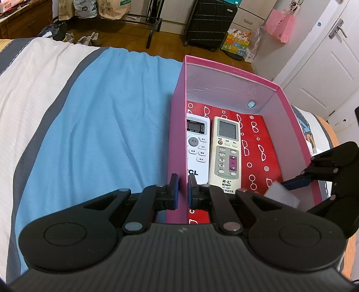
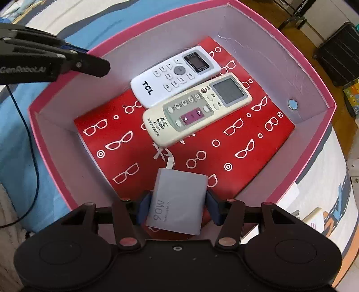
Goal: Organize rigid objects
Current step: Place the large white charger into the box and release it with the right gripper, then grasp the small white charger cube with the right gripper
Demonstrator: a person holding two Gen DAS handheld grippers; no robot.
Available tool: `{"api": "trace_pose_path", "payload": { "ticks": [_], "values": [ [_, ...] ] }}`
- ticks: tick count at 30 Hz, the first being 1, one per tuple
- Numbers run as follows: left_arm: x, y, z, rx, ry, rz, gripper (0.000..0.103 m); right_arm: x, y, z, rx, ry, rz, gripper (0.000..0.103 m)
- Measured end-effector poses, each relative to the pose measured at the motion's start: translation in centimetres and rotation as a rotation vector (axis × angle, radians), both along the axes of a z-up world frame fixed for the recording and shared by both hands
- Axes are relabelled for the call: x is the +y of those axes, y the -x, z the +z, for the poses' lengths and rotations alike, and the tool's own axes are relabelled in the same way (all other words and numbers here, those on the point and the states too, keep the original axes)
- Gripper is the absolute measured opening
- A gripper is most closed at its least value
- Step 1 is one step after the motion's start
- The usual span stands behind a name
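A pink box [image 1: 177, 125] [image 2: 314, 143] stands on the bed. Inside, on a red sheet with white glasses print [image 2: 246, 143], lie a white TCL remote [image 1: 197, 146] [image 2: 172, 74] and a cream remote [image 1: 226, 152] [image 2: 197, 107] side by side. My left gripper [image 1: 183, 191] is shut on the box's left wall near its front corner; it shows in the right wrist view [image 2: 89, 60]. My right gripper [image 2: 178, 206] is shut on a grey 90W charger [image 2: 178, 200] and holds it over the box's near part. The charger [image 1: 281, 195] also shows in the left wrist view.
The bed has a blue, white and grey cover [image 1: 101, 123]. A black suitcase [image 1: 208, 22], paper bags [image 1: 98, 9] and a white door [image 1: 325, 67] stand beyond the bed. A black cable [image 2: 27, 139] hangs left of the box.
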State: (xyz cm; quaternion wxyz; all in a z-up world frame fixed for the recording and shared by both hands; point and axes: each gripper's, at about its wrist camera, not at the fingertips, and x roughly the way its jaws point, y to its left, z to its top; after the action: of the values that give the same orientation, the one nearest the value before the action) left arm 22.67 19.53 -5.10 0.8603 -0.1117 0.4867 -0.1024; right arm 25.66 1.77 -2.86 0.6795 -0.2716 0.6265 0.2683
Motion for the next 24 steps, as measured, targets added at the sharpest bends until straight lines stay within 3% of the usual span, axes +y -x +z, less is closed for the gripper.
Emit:
{"api": "trace_pose_path", "payload": {
  "ticks": [5, 11, 16, 24],
  "values": [
    [-0.2, 0.0, -0.1, -0.004, -0.009, 0.007, 0.007, -1.9, -0.7, 2.0, -0.041, -0.144, -0.096, 0.06],
    [-0.3, -0.1, 0.0, -0.005, -0.013, 0.004, 0.007, -9.0, -0.4, 8.1, -0.181, -0.45, -0.318, 0.06],
    [-0.4, 0.0, 0.0, -0.005, -0.019, 0.009, 0.007, -15.6, 0.4, 8.4, -0.253, -0.447, -0.508, 0.06],
    [-0.7, 0.0, 0.2, 0.0, -0.035, 0.014, 0.007, -23.6, -0.2, 3.6, -0.254, -0.393, -0.767, 0.06]
  ]
}}
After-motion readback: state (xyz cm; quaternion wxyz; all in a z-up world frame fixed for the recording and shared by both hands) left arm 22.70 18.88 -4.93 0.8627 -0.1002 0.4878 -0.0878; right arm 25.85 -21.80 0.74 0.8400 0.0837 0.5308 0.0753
